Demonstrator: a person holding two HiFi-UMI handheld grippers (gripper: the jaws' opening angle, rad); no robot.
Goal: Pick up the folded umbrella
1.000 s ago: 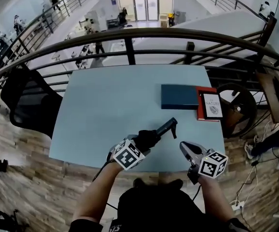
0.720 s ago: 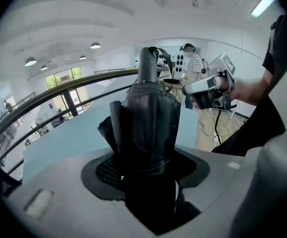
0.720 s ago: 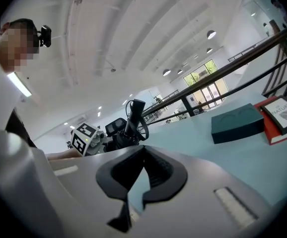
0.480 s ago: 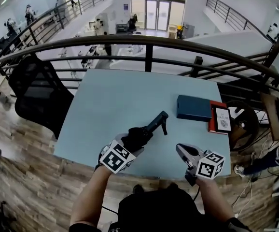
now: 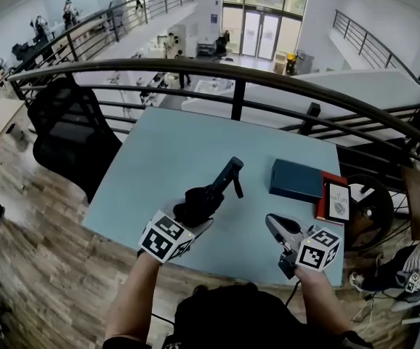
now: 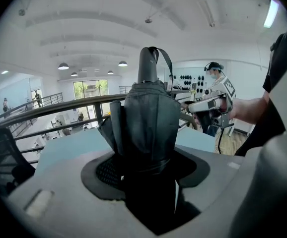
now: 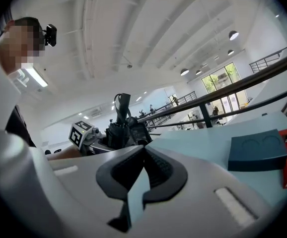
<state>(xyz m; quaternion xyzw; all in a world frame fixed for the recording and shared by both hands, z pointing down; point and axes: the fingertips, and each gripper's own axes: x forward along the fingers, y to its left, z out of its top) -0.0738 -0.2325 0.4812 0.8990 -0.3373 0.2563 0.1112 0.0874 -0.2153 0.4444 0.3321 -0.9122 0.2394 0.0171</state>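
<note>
- The left gripper [image 5: 193, 211] has its jaws clamped round the folded umbrella [image 5: 216, 190], gripping the fat fabric end (a firm, fairly wide hold).
- The umbrella is up over the near part of the pale blue table [image 5: 166, 158]. It is tilted, with its handle end and wrist strap pointing up and away from the person.
- The right gripper [image 5: 271, 222] hovers just to the right, jaws closed tip to tip with nothing between them.
- Farther right on the table sits a dark blue box [image 5: 296, 180], with a red book [image 5: 335, 201] touching its right side.
- A black office chair [image 5: 68, 133] stands off the table's left edge, and a dark railing [image 5: 239, 78] runs beyond.
</note>
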